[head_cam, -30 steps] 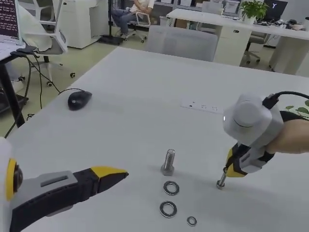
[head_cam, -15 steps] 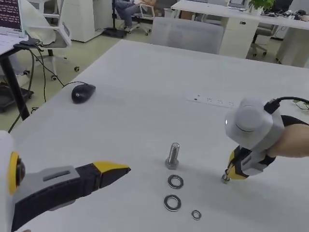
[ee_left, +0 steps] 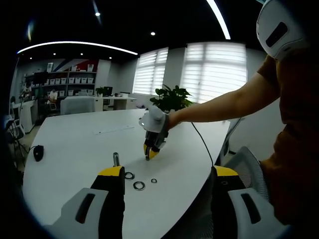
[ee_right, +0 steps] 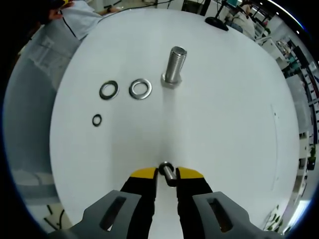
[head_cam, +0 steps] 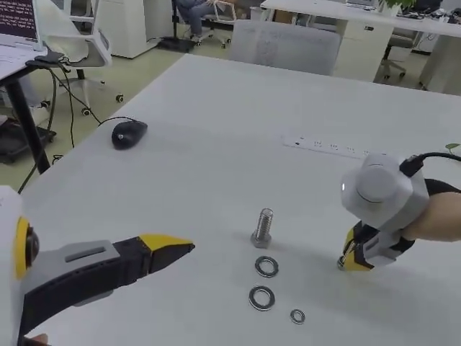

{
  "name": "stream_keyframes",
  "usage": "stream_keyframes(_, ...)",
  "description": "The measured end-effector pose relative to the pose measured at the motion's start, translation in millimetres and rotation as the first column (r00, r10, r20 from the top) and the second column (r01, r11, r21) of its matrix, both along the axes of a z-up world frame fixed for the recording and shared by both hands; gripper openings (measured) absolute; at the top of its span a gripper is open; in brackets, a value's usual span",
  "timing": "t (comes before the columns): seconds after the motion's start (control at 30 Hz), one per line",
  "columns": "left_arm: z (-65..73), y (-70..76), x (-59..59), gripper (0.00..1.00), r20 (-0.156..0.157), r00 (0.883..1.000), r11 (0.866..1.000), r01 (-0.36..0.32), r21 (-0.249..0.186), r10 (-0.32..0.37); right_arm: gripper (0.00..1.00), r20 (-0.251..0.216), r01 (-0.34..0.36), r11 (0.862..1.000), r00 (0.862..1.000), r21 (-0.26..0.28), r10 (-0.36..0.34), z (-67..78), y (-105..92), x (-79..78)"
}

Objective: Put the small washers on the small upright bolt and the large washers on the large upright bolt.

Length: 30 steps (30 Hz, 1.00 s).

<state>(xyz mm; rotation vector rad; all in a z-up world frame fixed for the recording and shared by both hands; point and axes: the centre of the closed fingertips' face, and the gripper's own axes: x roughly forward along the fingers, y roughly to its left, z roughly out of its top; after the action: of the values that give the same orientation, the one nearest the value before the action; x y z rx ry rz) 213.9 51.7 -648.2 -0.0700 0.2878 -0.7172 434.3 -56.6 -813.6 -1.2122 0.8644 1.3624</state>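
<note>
Yellow-tipped jaws of the right gripper (ee_right: 167, 172) stand almost together, flanking the small bolt (ee_right: 168, 174), which stands upright on the white table (ee_right: 224, 124). We cannot tell whether the pads pinch it or only sit beside it. A ring shows at the bolt's foot just past the tips; washer or bolt head, we cannot tell.

Ahead of these jaws, well apart, stands the large bolt (ee_right: 175, 64), upright and bare. To its left in the right gripper view lie two large washers (ee_right: 140, 88) (ee_right: 108, 90) flat, side by side. The small washer (ee_right: 97, 120) lies nearer the jaws, off to their left.

We note the left gripper (ee_left: 169, 172) gaping wide, holding nothing, with bolts and washers ahead of it.
</note>
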Motion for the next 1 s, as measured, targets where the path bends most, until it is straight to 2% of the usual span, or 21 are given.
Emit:
stream_keyframes(0.27, 0.8, 0.5, -1.2, 0.70, 0.004, 1.000, 1.000, -0.002, 0.004, 0.001, 0.16, 0.005, 0.021, 1.000, 1.000, 0.010, -0.021, 10.4, -10.3, -1.9)
stream_keyframes(0.53, 4.8, -4.4, -3.7, 0.70, 0.020, 1.000, 1.000, 0.010, 0.007, -0.010, 0.17, 0.011, 0.045, 0.999, 0.999, 0.008, -0.045, 17.6, -27.5, -11.1)
stream_keyframes(0.73, 7.4, -7.7, -8.8, 0.70, 0.033, 0.999, 1.000, 0.018, 0.013, -0.019, 0.17, 0.012, 0.034, 0.999, 0.999, 0.016, -0.034, 21.8, -27.9, -28.3)
stream_keyframes(1.0, 12.3, -7.0, -14.5, 0.70, 0.052, 0.999, 1.000, 0.013, 0.021, -0.014, 0.17, -0.005, -0.006, 0.999, 1.000, 0.032, 0.006, 20.1, -12.3, -56.1)
